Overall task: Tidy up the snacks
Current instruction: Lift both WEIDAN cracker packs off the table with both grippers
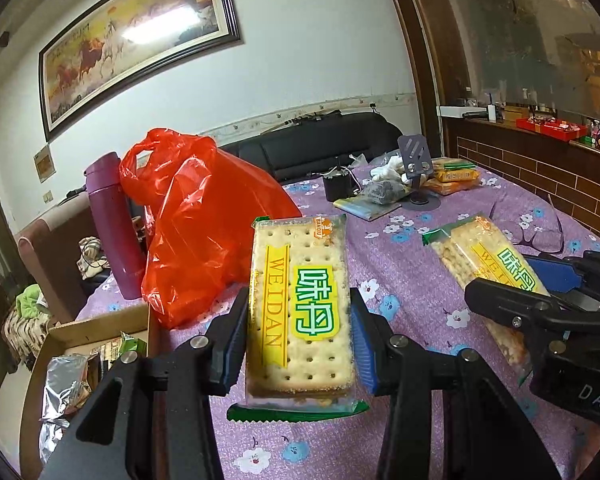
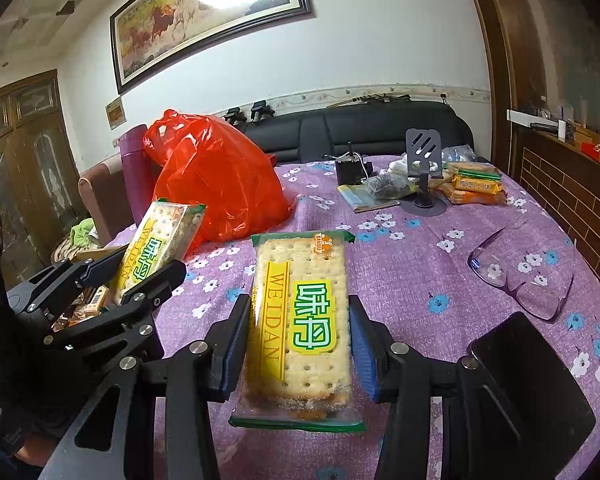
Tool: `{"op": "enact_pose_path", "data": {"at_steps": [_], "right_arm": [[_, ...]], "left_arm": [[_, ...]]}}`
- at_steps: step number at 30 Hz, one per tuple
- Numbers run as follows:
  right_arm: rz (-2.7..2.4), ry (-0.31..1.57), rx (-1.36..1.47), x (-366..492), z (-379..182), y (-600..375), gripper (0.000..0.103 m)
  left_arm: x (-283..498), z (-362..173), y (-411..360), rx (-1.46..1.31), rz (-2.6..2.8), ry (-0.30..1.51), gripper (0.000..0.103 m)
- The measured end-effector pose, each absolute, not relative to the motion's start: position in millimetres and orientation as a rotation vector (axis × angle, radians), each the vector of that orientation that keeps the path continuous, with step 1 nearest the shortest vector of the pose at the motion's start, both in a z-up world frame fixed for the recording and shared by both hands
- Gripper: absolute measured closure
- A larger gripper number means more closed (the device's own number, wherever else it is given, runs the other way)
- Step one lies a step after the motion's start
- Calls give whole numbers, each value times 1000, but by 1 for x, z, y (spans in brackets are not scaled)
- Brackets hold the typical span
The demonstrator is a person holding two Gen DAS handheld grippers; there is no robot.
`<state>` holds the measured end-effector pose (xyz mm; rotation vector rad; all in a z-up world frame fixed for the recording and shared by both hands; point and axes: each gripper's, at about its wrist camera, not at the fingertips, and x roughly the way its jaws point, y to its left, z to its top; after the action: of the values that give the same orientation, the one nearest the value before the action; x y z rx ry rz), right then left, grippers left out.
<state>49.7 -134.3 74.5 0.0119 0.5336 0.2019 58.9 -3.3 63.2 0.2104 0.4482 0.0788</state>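
My left gripper (image 1: 300,320) is shut on a pack of Weidan crackers (image 1: 300,304), held above the purple flowered tablecloth (image 1: 412,264). My right gripper (image 2: 298,332) is shut on a second Weidan cracker pack (image 2: 300,320). Each gripper shows in the other view: the right one with its pack (image 1: 488,264) at the right of the left wrist view, the left one with its pack (image 2: 156,248) at the left of the right wrist view. A cardboard box (image 1: 96,330) holding several snack packets stands at the table's left edge. More cracker packs (image 2: 474,184) lie at the far right.
A red plastic bag (image 1: 204,220) and a purple flask (image 1: 114,224) stand left of centre. A phone stand (image 2: 422,168), a small black box and wrapped items sit at the back. Glasses (image 2: 520,272) and a dark phone (image 2: 512,356) lie on the right. A black sofa is behind.
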Motion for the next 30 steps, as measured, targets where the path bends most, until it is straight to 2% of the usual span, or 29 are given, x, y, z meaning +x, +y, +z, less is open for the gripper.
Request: {"op": "enact_pose_path", "data": {"at_steps": [30], "right_arm": [[204, 529, 14, 48, 76, -134, 53]], "left_arm": [[52, 67, -9, 239, 96, 404, 58]]}}
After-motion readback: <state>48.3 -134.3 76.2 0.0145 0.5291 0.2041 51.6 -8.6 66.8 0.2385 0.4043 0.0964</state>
